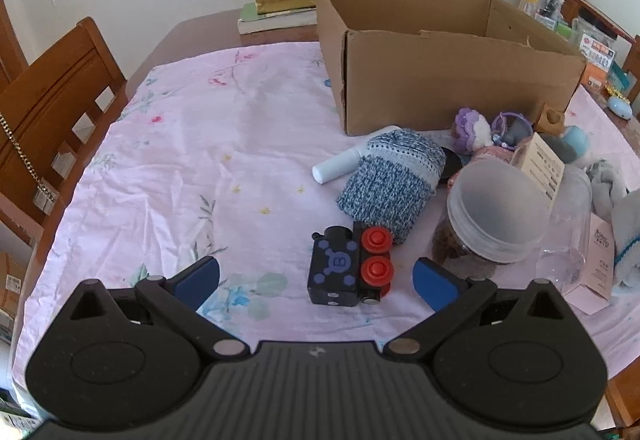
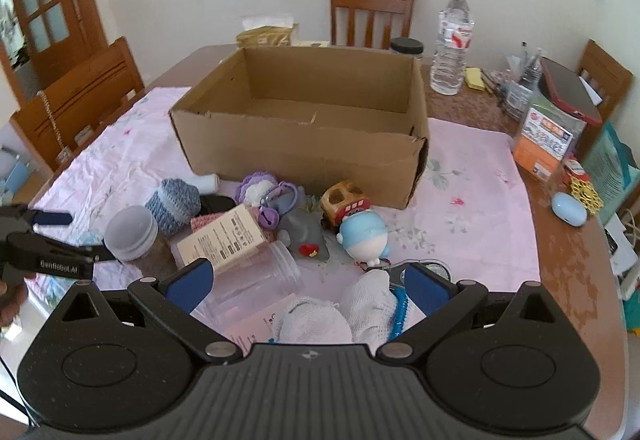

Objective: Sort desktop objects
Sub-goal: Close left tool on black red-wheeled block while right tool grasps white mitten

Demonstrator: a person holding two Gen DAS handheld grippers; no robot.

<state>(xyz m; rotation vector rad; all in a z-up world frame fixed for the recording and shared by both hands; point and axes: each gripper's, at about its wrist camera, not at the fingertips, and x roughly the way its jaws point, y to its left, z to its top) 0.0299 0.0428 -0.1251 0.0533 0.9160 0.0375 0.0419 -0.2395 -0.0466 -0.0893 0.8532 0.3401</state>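
Hovering wide open, left gripper is facing the toy train near the cardboard box; right gripper is gaping too.

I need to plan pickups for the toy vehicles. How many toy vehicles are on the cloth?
2. A black toy train with red wheels lies ahead of the open left gripper. A wooden toy bus sits beside the cardboard box. The pile may hide others.

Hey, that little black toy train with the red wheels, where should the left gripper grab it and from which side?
Grip the toy train across its short width, black body face on one finger, red wheels on the other. It lies on its side between the open left hand-held gripper fingers, so probably come straight down from above; the sock crowds its far end.
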